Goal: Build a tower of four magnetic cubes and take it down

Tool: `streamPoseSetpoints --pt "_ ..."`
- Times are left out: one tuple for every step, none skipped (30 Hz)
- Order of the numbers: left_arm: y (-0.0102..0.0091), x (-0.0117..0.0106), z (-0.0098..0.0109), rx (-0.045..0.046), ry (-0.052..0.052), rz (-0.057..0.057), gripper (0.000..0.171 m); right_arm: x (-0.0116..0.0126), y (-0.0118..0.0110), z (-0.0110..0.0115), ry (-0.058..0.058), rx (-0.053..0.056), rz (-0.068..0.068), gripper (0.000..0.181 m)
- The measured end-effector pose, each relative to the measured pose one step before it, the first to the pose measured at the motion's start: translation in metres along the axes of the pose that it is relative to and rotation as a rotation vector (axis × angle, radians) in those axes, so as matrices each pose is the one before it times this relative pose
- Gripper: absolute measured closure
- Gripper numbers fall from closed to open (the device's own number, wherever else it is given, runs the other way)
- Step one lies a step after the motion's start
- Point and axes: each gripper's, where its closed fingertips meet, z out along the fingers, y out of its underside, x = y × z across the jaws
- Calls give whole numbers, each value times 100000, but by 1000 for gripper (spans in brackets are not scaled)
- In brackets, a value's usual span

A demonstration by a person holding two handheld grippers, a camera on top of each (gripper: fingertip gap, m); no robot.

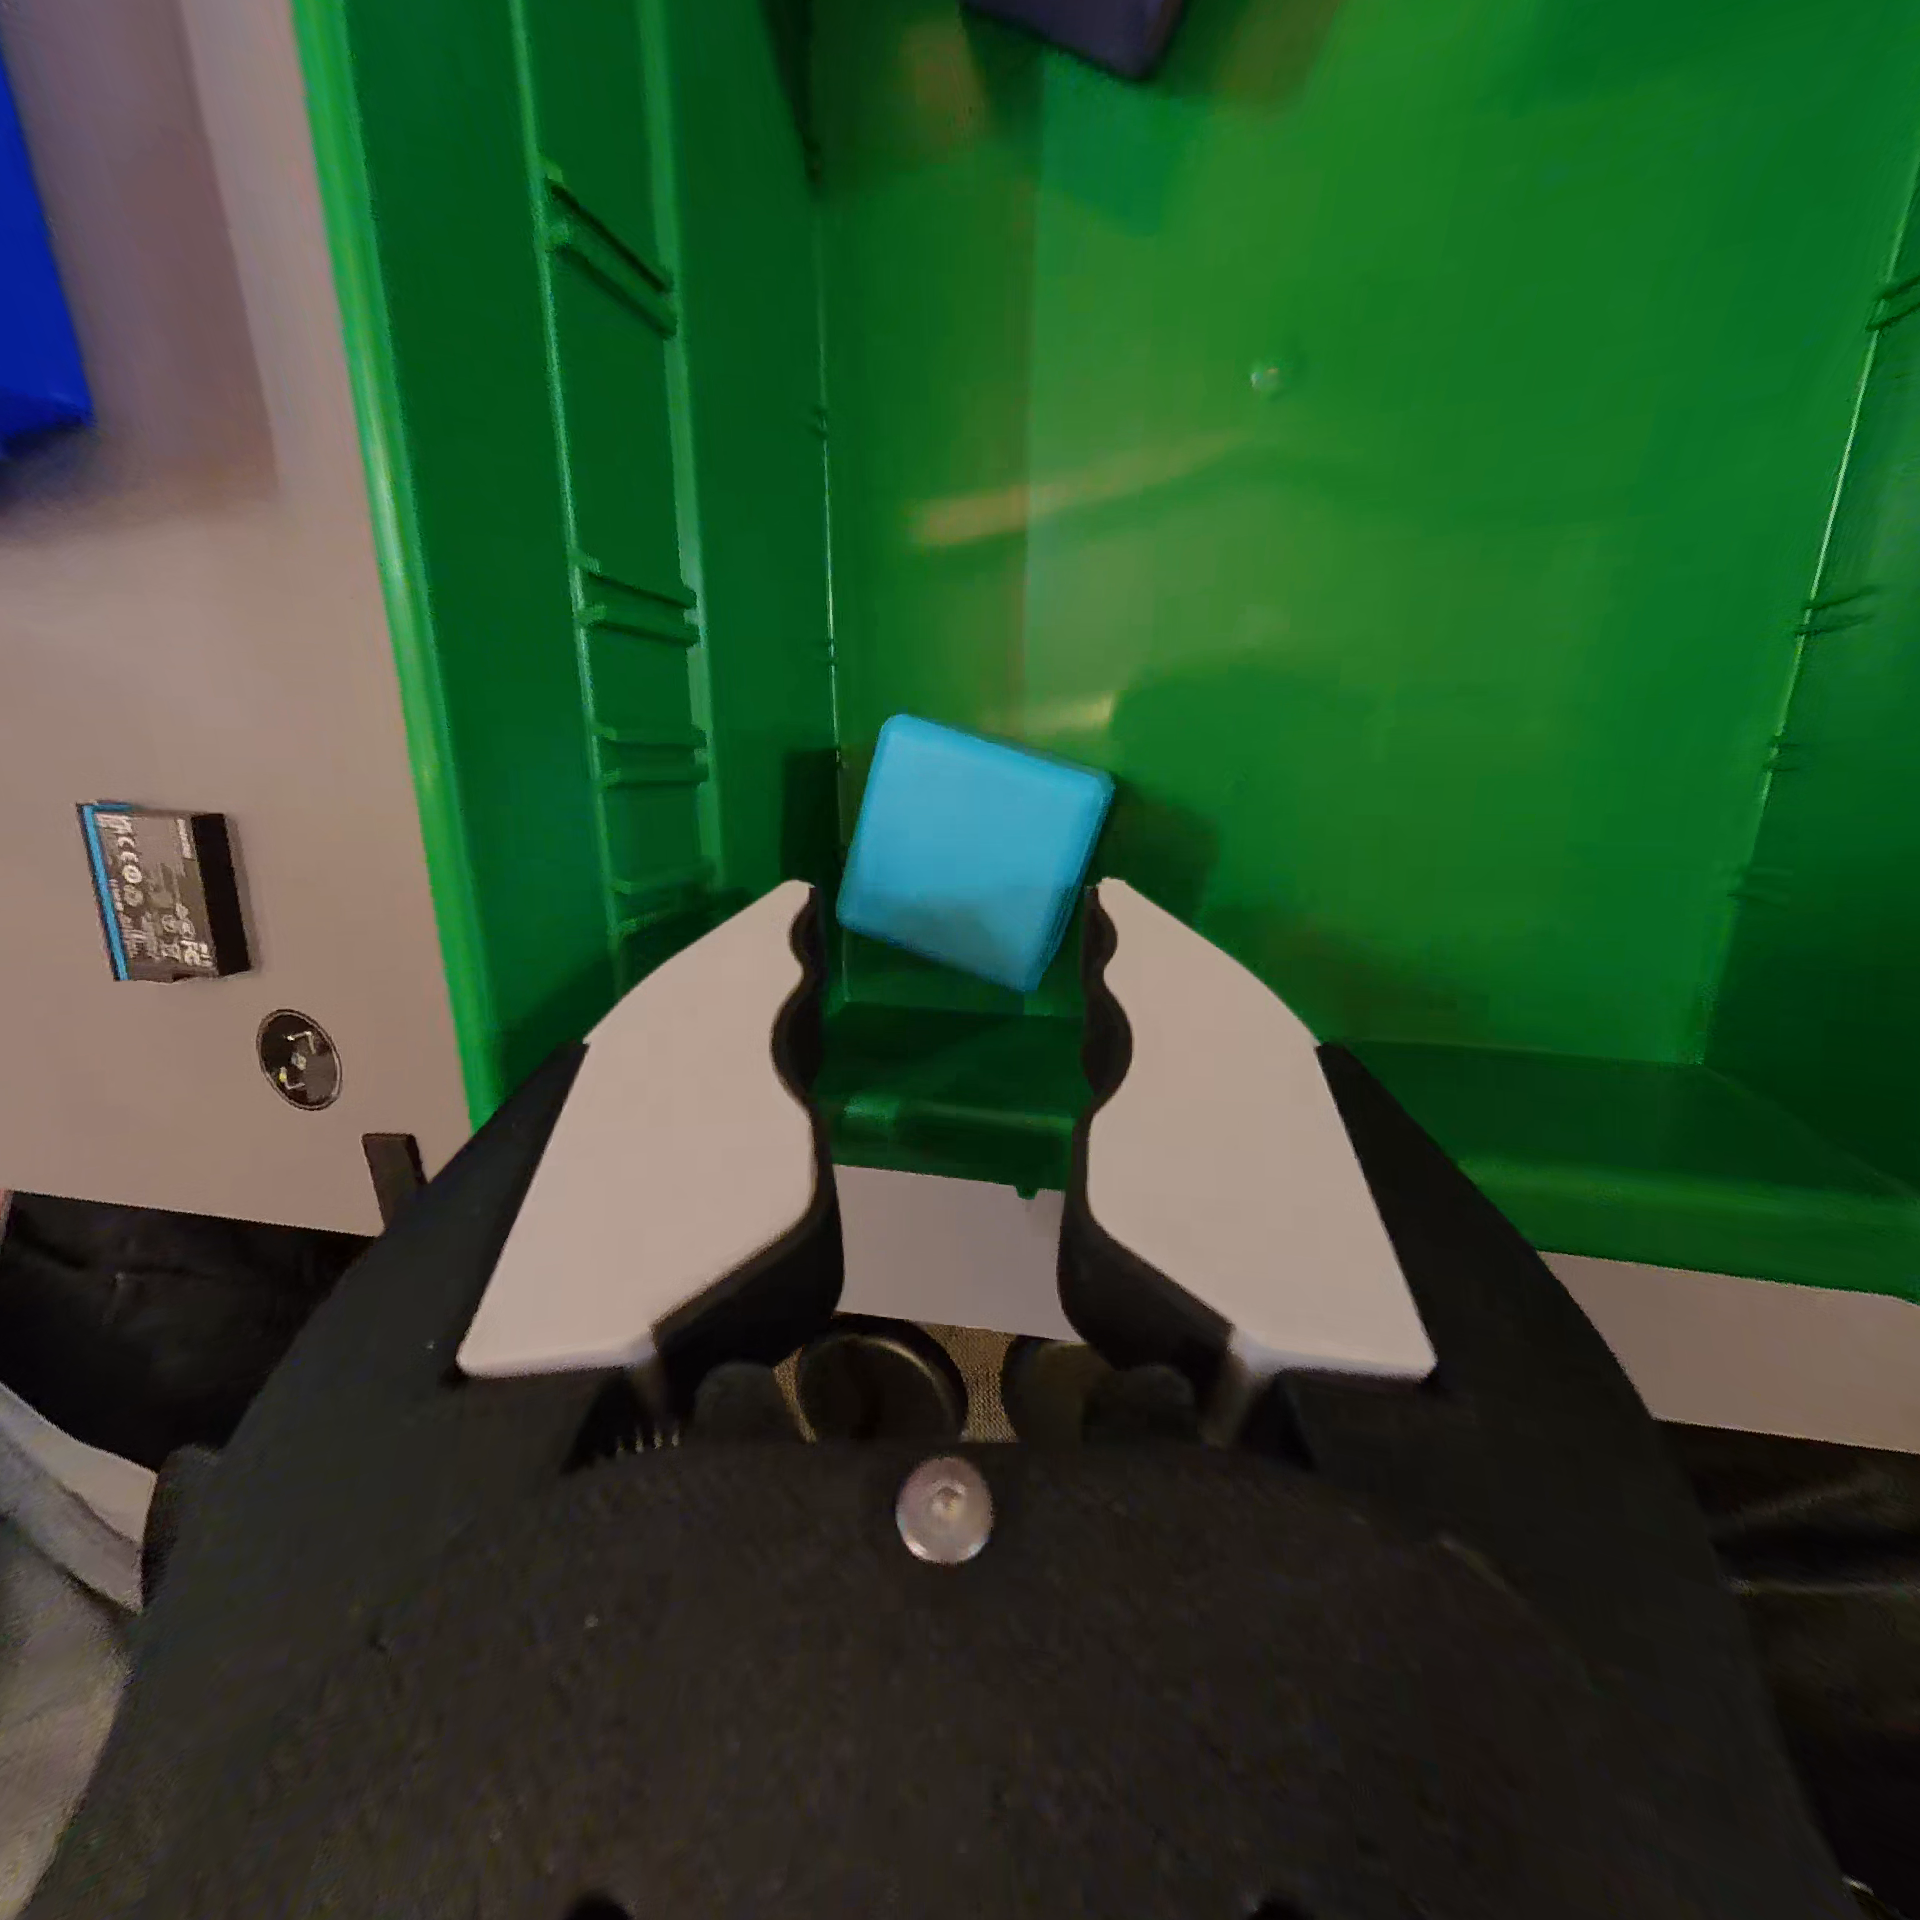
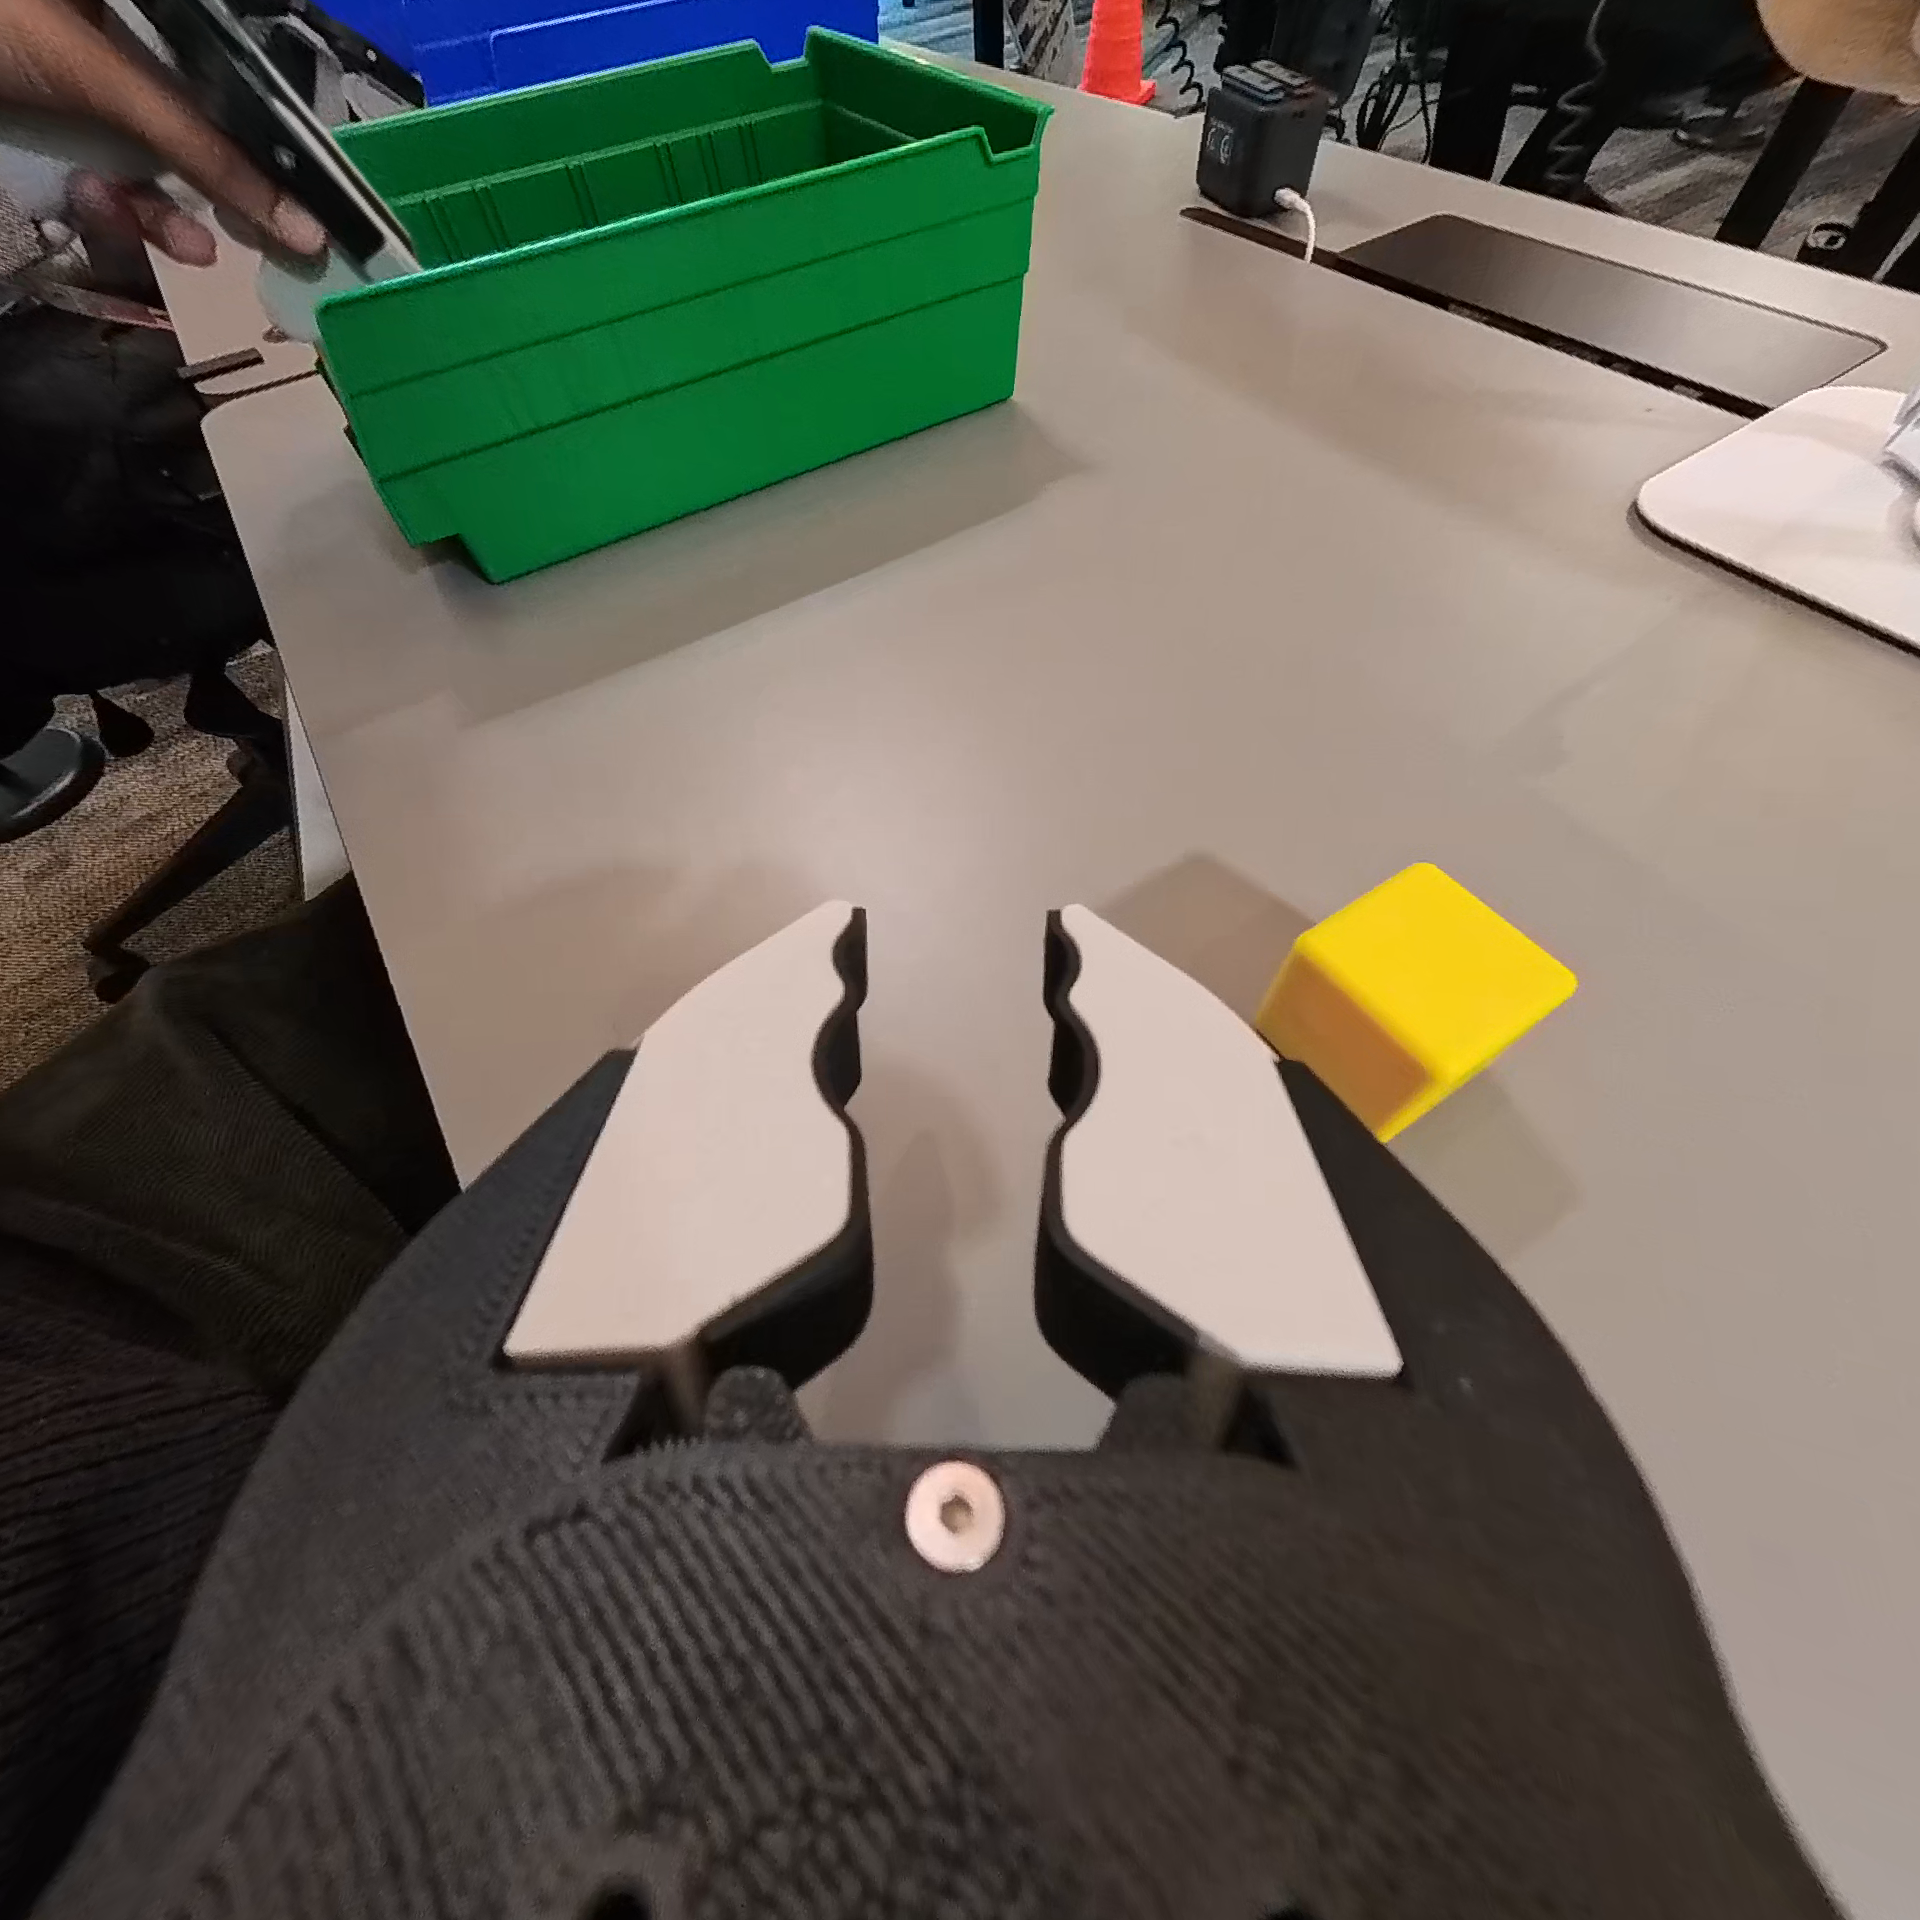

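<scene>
Left gripper (image 1: 951, 904) parted over green bin (image 1: 1455, 520), blue cube (image 1: 971, 847) tilted just beyond the tips, gripped by nothing. Right gripper (image 2: 951, 925) parted, empty, above table (image 2: 1143, 675); yellow cube (image 2: 1418, 987) just beside its right finger. Risk: finger nudging that cube aside.

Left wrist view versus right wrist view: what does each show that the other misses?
Only the left wrist view shows the blue cube inside the bin, tilted, just past the open left tongs, and a small black battery on the table. Only the right shows the yellow cube beside the open right tongs. Both show the green bin on the grey table.
</scene>
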Motion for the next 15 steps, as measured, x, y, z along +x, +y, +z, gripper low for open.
streamPoseSetpoints --pt "309 175 242 -1741 1139 -81 121 13 -15 -2 33 42 11 148" --pt "277 173 279 -1783 641 421 120 -10 -33 0 -34 115 63 148" --pt "-31 -199 175 96 -2243 835 118 2 -8 10 -43 29 42 148" --pt "-103 -92 83 152 -1129 111 119 -5 15 15 -4 -111 -45 148" --pt "-153 1 35 320 -16 -572 119 -7 32 17 16 -165 -113 148" --pt "-265 166 0 1311 1015 -415 119 -7 21 29 16 -113 -97 148" --pt "-284 267 -22 1741 1686 -198 120 -19 1 9 -23 -37 -43 148" --pt "-235 218 -12 1344 1363 -184 119 -16 0 8 -47 -28 8 148" --pt "-122 133 -5 585 809 89 121 -1 1 6 4 -36 28 148" --pt "-65 74 1 151 179 869 122 9 9 18 50 -62 1 148" --pt "-79 139 1 284 272 1980 123 10 21 -2 78 -89 2 148" --pt "-96 185 10 463 296 2635 123 33 34 -9 131 -89 61 148" --pt "-115 161 17 371 45 2234 122 21 33 -31 152 -91 90 148" --pt "-149 92 48 216 -317 1773 122 49 53 -55 217 -79 73 148" --pt "-165 23 72 150 -541 1102 122 59 65 -82 294 -78 40 148"
